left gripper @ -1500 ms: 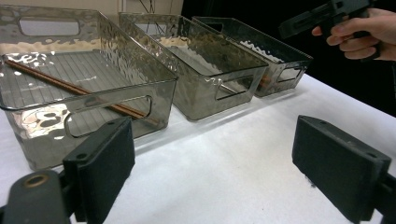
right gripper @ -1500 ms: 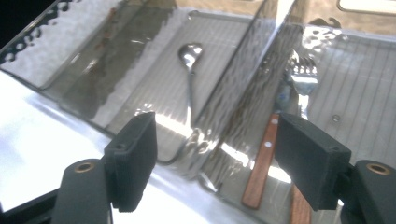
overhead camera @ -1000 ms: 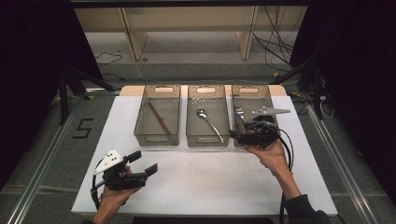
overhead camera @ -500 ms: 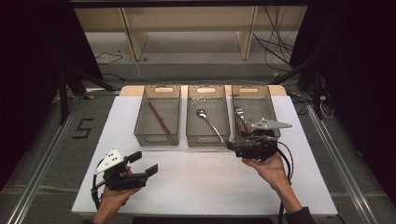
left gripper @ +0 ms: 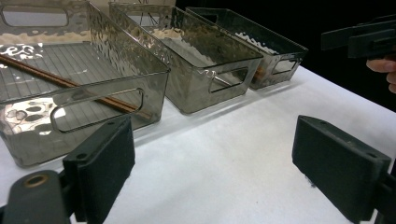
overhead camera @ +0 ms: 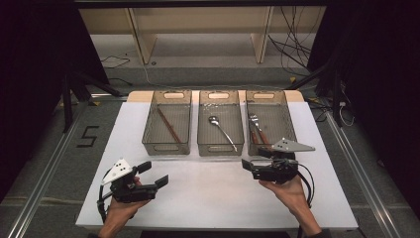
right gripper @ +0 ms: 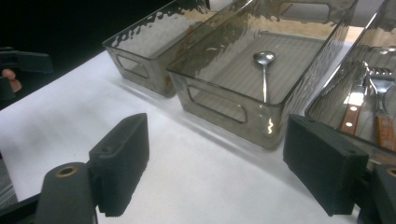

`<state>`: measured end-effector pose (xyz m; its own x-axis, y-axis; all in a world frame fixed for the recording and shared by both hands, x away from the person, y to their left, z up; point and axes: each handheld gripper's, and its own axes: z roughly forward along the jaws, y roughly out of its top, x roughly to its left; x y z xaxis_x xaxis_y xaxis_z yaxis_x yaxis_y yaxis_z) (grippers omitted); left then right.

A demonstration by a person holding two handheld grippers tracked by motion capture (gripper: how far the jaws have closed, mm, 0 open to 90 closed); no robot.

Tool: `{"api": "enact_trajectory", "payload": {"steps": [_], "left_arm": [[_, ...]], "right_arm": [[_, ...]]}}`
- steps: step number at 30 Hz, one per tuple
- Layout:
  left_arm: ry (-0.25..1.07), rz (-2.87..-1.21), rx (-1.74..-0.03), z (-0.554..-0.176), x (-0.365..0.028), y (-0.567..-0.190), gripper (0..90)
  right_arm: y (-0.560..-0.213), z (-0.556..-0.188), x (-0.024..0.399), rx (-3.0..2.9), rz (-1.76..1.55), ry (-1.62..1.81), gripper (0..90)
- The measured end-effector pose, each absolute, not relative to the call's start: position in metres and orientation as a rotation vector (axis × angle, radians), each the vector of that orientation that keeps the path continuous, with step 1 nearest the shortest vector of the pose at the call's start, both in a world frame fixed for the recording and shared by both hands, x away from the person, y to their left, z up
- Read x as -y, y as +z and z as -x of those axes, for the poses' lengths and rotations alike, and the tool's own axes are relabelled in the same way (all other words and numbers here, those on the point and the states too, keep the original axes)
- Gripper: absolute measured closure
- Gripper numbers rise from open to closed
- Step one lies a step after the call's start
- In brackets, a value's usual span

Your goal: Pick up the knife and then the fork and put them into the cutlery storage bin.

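Note:
Three clear bins stand in a row at the back of the white table (overhead camera: 213,198). Brown chopsticks (overhead camera: 169,126) lie in the left bin (overhead camera: 166,148), a metal spoon (overhead camera: 221,131) in the middle bin (overhead camera: 220,148), and wooden-handled forks (overhead camera: 257,130) in the right bin (overhead camera: 288,116). My left gripper (overhead camera: 153,173) hovers open over the front left of the table, nothing between its jaws (left gripper: 219,172). My right gripper (overhead camera: 251,159) is in front of the right bin, aimed left, open and empty (right gripper: 219,163). Its view looks at the spoon (right gripper: 264,70) and forks (right gripper: 380,102).
White table surface stretches between the two grippers and the bins. The left gripper view shows the chopsticks (left gripper: 60,81) behind the bin wall and the other gripper (left gripper: 364,39) at the far right. Shelving and cables lie beyond the table.
My right gripper has drawn back from over the right bin toward the table's front and now sits lower, in front of it. The left gripper has stayed put.

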<state>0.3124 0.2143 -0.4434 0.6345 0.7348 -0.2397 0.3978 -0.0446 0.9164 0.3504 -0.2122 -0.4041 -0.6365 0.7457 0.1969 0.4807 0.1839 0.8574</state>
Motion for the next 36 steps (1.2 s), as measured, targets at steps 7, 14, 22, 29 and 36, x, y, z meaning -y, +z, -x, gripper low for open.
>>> {"api": "enact_trajectory", "payload": {"steps": [7, 14, 22, 29, 36], "left_arm": [[0.349, -1.667, -0.94, -0.312, -0.214, -0.444, 12.8], [0.342, -1.671, -0.939, -0.313, -0.213, -0.444, 12.8], [0.331, -1.683, -0.931, -0.312, -0.211, -0.445, 12.8], [0.321, -1.694, -0.923, -0.312, -0.21, -0.445, 12.8], [0.318, -1.708, -0.915, -0.312, -0.209, -0.445, 12.8]], "right_arm": [[-0.413, -0.336, 0.216, -2.182, -1.155, 1.465, 23.3], [-0.424, -0.324, 0.222, -2.168, -1.128, 1.48, 22.8], [-0.434, -0.315, 0.23, -2.13, -1.122, 1.485, 22.5], [-0.439, -0.306, 0.232, -2.127, -1.11, 1.477, 21.5], [-0.441, -0.303, 0.235, -2.108, -1.108, 1.484, 21.2]]}}
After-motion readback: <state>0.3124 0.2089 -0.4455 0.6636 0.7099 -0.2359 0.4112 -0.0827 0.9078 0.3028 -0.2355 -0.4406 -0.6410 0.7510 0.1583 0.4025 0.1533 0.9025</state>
